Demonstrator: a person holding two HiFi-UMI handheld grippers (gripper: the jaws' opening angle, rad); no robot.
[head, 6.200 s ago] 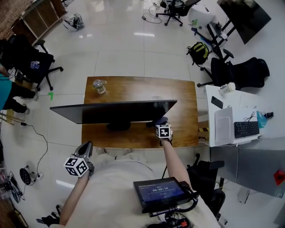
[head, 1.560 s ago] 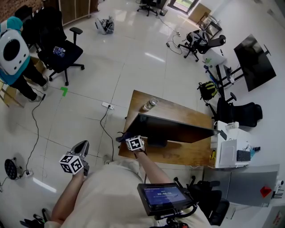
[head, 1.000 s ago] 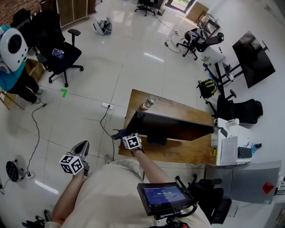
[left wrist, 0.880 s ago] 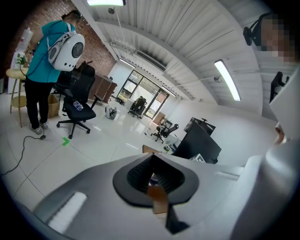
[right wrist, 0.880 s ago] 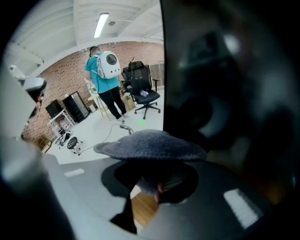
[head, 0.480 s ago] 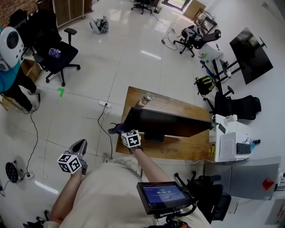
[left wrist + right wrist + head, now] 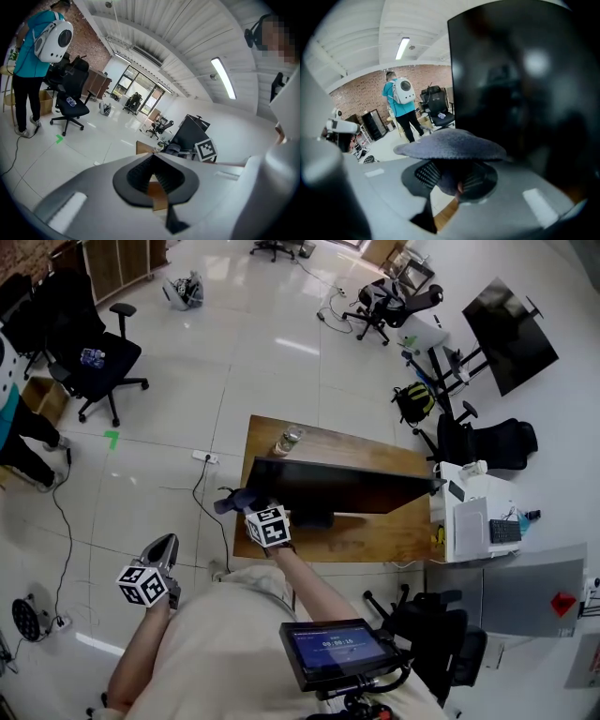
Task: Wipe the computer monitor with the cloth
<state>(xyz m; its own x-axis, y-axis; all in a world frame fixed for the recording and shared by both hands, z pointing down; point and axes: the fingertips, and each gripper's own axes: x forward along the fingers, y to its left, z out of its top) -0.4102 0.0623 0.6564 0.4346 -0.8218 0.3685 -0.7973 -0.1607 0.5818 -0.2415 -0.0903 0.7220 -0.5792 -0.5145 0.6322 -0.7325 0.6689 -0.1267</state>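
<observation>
Jaws of right gripper clench cloth, moved across to monitor left edge; left gripper clenched, empty.

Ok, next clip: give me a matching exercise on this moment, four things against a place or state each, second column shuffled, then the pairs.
Things:
1. left tongs
2. right tongs
3. monitor
4. clear jar

Places or states:
A. stands behind the monitor on the wooden table
B. shut on the cloth, beside the monitor's left end
C. upright on the table, screen dark
D. shut with nothing between them, held away from the table

Pairs: 1-D, 2-B, 3-C, 4-A.
</observation>
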